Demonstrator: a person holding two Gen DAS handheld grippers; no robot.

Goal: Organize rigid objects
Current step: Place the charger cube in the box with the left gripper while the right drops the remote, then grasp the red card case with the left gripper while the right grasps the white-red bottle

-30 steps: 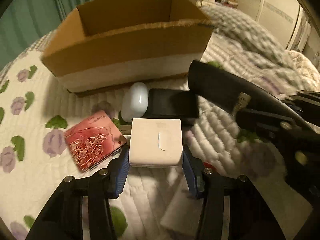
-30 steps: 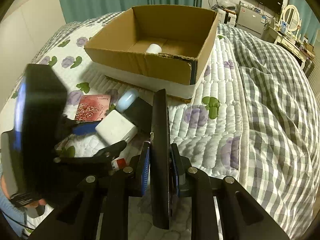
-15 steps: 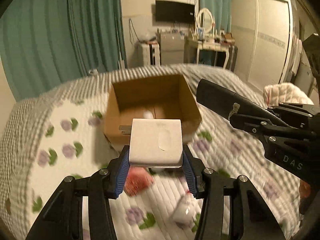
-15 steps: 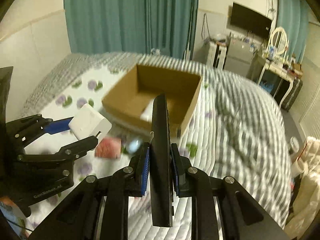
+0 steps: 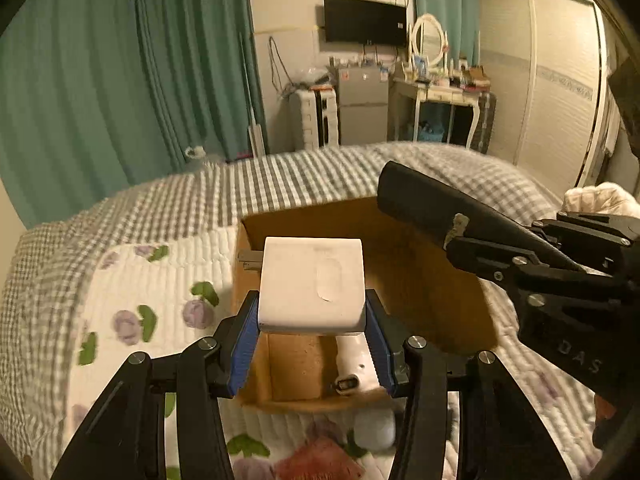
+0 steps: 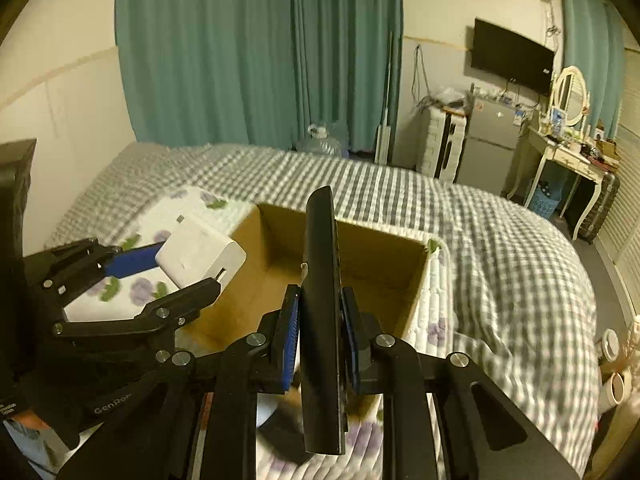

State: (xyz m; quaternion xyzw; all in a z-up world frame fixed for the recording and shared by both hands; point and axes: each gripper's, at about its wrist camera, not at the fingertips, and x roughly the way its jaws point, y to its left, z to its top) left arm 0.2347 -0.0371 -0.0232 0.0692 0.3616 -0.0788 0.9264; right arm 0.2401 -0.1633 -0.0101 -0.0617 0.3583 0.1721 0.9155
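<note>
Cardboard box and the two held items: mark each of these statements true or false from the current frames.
1. The left gripper is shut on a white charger. True.
2. The right gripper is empty. False: it clamps a flat black device on edge.
3. The cardboard box sits on the bed. True.
4. The box is closed with flaps taped. False: its top is open, with a white object inside.
5. The curtains are red. False: they are teal green.
</note>
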